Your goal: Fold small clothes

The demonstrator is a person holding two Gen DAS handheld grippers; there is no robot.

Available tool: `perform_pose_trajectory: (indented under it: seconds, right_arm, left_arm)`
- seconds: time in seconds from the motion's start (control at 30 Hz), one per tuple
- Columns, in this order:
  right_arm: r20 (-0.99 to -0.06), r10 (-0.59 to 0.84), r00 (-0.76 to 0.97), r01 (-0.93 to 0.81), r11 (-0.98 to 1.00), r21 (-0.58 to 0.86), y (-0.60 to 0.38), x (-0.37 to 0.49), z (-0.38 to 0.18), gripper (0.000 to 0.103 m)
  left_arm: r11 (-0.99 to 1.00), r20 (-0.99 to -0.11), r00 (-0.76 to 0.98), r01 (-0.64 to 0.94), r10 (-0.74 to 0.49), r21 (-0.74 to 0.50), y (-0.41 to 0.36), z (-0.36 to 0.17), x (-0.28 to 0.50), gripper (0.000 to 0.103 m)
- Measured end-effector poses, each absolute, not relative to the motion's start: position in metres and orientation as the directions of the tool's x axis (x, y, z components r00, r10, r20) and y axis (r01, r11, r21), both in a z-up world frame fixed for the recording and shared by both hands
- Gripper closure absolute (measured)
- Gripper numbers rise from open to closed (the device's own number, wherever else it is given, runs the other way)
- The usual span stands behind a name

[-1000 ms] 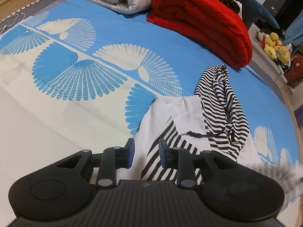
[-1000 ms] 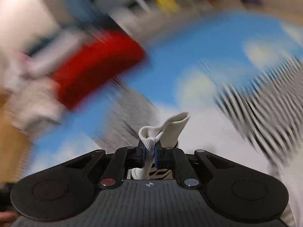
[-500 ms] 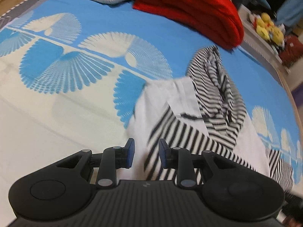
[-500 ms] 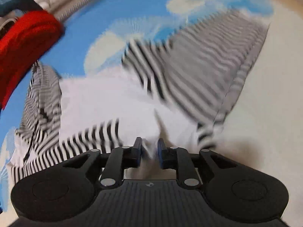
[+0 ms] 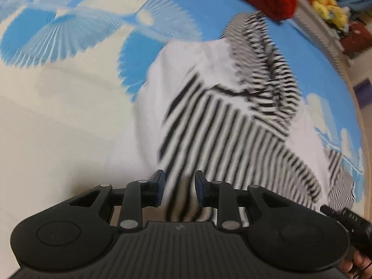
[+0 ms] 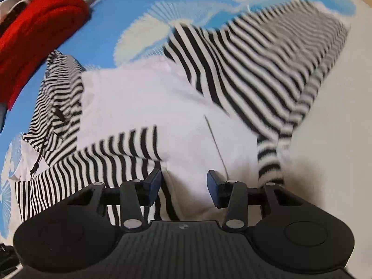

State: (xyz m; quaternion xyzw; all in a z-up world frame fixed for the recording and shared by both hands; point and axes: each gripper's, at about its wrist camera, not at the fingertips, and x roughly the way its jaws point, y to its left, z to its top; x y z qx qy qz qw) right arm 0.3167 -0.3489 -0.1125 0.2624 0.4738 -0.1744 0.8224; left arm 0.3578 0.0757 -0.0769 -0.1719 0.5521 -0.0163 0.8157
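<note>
The hoodie (image 6: pixel 144 107), white body with striped sleeves and hood, lies spread on the bed (image 5: pixel 58 125), one sleeve (image 6: pixel 97 153) laid across its chest, the other (image 6: pixel 267 69) flung outward. Both hand-held grippers hover at its near hem, parted and holding nothing: the left (image 5: pixel 179 187) over striped cloth, the right (image 6: pixel 184 186) over white. A good next move, I judge, is to pinch the hem at two well-spread points, closing only once cloth sits fully between the fingers, then lift evenly toward the hood (image 5: pixel 267 69) near the red blanket (image 6: pixel 34 34).
</note>
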Motion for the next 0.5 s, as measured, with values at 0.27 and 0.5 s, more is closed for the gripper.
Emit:
perform_pose_trajectory:
  seconds: [0.27,0.5]
  right_arm:
    - [-0.9,0.006,0.436,0.543,0.795,0.269,-0.355,0.313,-0.123,0.056]
    - [-0.828,-0.042,0.559,0.547,0.77,0.33,-0.381,0.297,-0.098,0.056]
  left_arm:
    - [0.957,-0.931,0.284,-0.107,-0.231,-0.27,0.046,-0.09,0.355,0.073]
    - [0.97,-0.937,0.29,-0.086,-0.195,-0.228,0.033,-0.088,0.354,0.07]
